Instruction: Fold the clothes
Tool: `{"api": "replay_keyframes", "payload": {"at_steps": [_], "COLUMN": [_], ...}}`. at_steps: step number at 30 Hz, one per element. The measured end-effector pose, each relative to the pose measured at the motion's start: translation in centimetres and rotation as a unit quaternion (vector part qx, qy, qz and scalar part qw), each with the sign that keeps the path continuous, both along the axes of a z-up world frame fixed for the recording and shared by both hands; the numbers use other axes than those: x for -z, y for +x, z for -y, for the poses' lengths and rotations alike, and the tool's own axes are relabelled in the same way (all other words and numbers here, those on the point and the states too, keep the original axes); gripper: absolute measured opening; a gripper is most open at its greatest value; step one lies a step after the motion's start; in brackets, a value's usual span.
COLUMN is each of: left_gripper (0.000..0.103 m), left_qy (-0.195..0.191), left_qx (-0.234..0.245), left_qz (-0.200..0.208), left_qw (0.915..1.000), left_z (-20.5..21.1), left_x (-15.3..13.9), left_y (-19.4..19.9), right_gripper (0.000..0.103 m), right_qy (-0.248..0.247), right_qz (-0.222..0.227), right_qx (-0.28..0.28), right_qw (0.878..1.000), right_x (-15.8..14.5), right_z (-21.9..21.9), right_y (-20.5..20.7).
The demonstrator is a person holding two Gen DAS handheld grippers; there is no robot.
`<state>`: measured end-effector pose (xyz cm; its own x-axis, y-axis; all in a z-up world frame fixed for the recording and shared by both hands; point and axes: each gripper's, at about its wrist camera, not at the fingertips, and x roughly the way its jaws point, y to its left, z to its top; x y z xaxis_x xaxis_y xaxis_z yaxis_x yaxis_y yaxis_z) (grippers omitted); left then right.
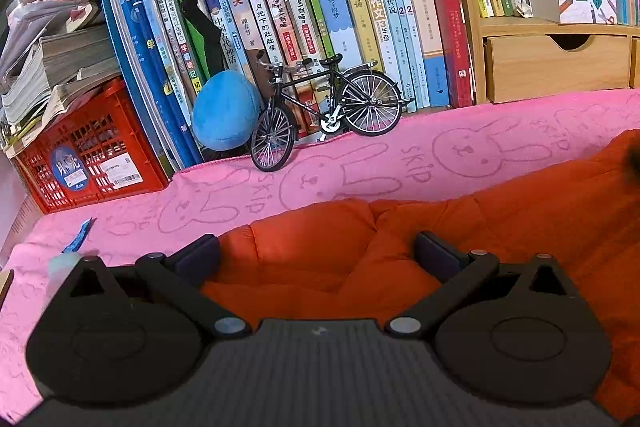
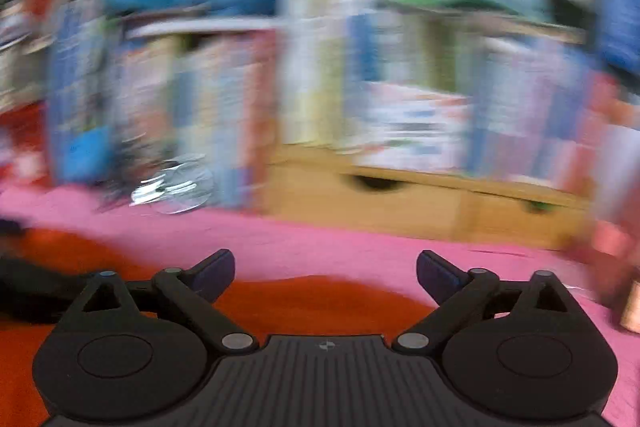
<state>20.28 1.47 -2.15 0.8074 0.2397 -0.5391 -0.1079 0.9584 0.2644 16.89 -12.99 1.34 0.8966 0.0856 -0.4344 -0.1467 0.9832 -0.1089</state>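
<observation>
Left claw (image 1: 318,255) spread wide, empty, low over orange garment (image 1: 520,219). Right claw (image 2: 325,273) likewise spread, nothing pinched, over same garment (image 2: 304,301); view badly blurred. Garment puffy, quilted, lying rumpled on pink towel (image 1: 360,163) covering counter. Likely soft, light, bulky, springy under fold; slick shell possible. Best hold: edge or seam, not padded middle. Toy bicycle (image 1: 326,111) and blue plush ball (image 1: 224,111) at towel's far edge, against books (image 1: 280,7). Red crate (image 1: 84,155) left.
</observation>
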Motion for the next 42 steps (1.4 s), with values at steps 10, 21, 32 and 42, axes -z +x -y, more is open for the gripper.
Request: {"api": "replay_keyframes", "payload": {"at_steps": [10,21,32,42], "left_gripper": [0.103,0.103,0.103,0.103], "left_qy": [-0.016,-0.087,-0.042,-0.061], "left_qx": [0.002,0.073,0.064,0.136], "left_qz": [0.000,0.099,0.016,0.064], "left_qw": [0.9999,0.9886,0.9970,0.9868], "left_z": [-0.2,-0.7,0.4,-3.7], "left_x": [0.0,-6.2,-1.7,-4.9], "left_y": [0.0,-11.8,-12.8,-23.8], "right_gripper": [0.102,0.094,0.090,0.101], "right_qy": [-0.070,0.164,0.135,0.089], "right_qz": [0.028,-0.003,-0.072,-0.013], "right_qx": [0.187,0.010,-0.016,-0.065], "right_qw": [0.979,0.986,0.988,0.994], "right_x": [0.4,-2.1,0.8,0.5], "right_z": [4.4,9.8,8.0,12.4], "right_y": [-2.3,-11.3,-14.4,-26.1]}}
